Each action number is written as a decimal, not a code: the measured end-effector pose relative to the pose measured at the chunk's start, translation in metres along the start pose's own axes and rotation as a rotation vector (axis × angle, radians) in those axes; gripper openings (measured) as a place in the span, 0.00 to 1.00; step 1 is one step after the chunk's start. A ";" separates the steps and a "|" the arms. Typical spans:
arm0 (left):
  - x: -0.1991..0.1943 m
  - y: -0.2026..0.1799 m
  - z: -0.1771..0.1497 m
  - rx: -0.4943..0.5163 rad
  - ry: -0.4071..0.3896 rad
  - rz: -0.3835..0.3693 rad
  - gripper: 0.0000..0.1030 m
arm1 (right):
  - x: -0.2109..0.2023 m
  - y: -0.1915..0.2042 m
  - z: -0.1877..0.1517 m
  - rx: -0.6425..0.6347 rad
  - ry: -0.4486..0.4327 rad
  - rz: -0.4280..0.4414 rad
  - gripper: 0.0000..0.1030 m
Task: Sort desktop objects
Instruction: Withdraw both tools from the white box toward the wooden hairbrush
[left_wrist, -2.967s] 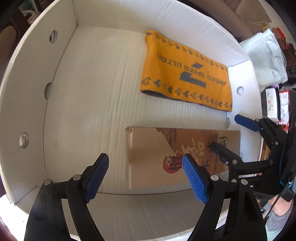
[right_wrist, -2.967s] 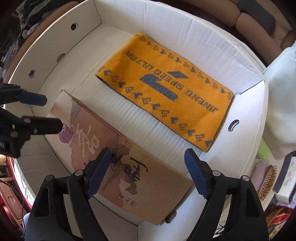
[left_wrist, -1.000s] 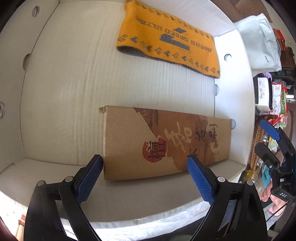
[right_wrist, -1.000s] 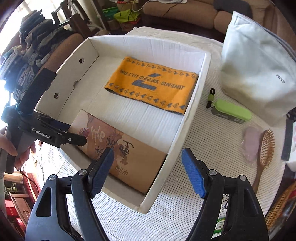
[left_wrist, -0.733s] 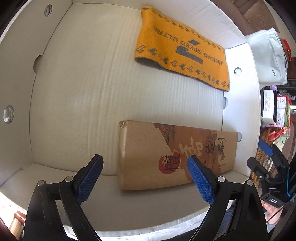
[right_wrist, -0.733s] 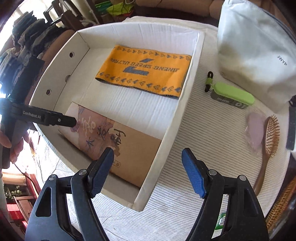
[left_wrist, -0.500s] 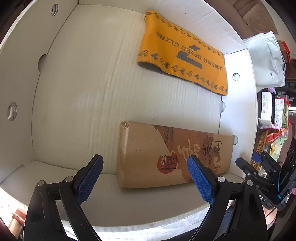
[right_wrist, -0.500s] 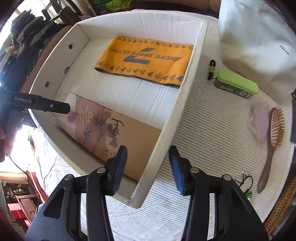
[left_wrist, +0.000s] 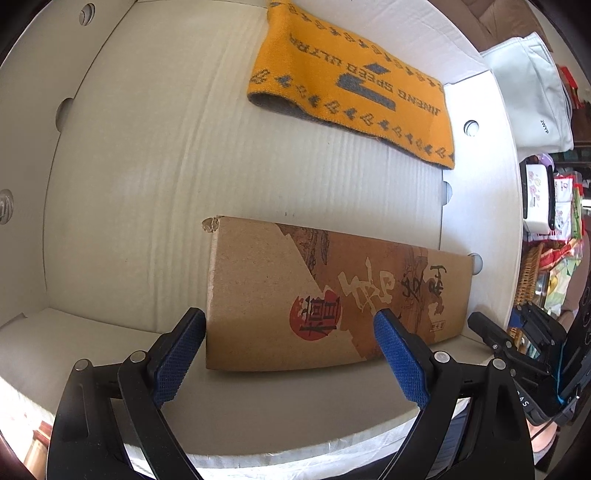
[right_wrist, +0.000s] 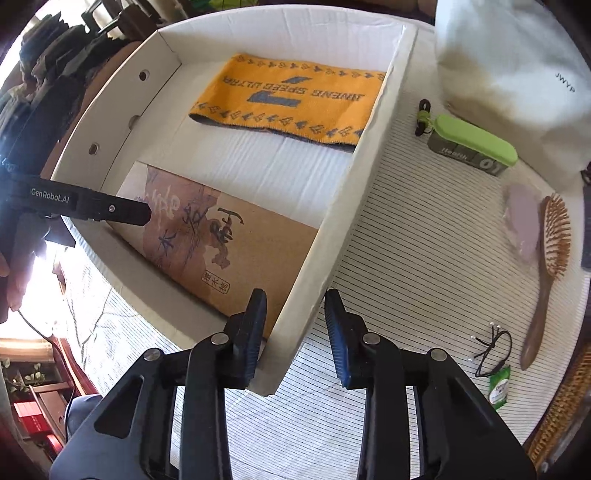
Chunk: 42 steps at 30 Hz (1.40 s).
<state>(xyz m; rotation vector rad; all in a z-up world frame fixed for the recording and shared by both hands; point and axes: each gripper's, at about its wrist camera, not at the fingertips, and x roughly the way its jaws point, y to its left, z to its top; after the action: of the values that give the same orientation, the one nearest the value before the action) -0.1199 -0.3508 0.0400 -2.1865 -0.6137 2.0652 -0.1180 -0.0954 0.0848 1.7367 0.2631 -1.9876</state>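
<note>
White cardboard box's (right_wrist: 343, 206) right wall sits between the right tool's (right_wrist: 293, 326) closing pads, gaps remaining; left tool (left_wrist: 290, 349) open over the brown carton (left_wrist: 332, 295), previously clear of the wall

Striped tablecloth (right_wrist: 424, 258): white box (right_wrist: 343, 206) at 10 o'clock; green case (right_wrist: 476, 142), hairbrush (right_wrist: 550, 258), white bag (right_wrist: 509, 74) at 2.

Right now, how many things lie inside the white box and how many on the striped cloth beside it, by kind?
In the white box:
Orange towel: 1
Brown carton: 1
On the striped cloth:
Green case: 1
Wooden hairbrush: 1
White bag: 1
Total: 5
</note>
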 end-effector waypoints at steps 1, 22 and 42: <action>0.000 0.000 0.000 -0.001 -0.001 0.001 0.91 | 0.000 0.001 -0.001 -0.006 0.002 -0.009 0.30; -0.071 0.002 -0.034 0.008 -0.155 0.076 0.91 | -0.031 0.008 -0.015 0.024 -0.067 0.007 0.33; -0.120 -0.050 -0.140 0.156 -0.466 0.409 1.00 | -0.099 0.046 -0.064 -0.009 -0.326 -0.078 0.95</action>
<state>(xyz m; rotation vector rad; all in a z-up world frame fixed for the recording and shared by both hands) 0.0020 -0.3142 0.1826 -1.8678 -0.0105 2.7525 -0.0328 -0.0844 0.1772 1.3860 0.2306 -2.2817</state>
